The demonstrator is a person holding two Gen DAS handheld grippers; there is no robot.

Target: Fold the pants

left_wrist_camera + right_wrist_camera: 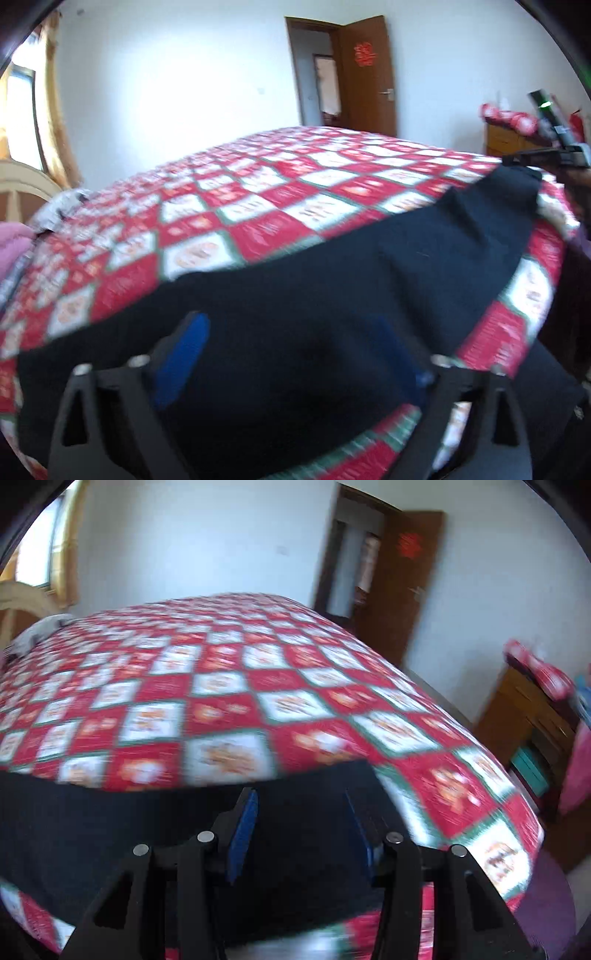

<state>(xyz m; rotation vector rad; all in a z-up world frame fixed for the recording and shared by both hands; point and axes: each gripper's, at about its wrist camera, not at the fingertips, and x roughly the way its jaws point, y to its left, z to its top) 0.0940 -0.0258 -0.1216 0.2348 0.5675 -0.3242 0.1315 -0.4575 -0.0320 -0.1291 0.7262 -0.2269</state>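
Black pants (pixel 332 273) lie stretched along the near edge of a bed, from lower left to upper right in the left wrist view. My left gripper (pixel 295 354) hovers over their near part with its blue pads (pixel 184 354) far apart and nothing pinched. At the pants' far end the right gripper (pixel 543 155) shows as a dark tool. In the right wrist view the pants (pixel 110 812) run in from the left and end just ahead of my right gripper (pixel 303 827). Its jaws stand apart over flat dark cloth, gripping nothing that I can see.
A red and white checked quilt (pixel 258 206) covers the bed. A cream headboard (pixel 22 188) and window are on the left. An open brown door (pixel 369 74) is in the far wall, and a wooden dresser (pixel 535 716) stands right of the bed.
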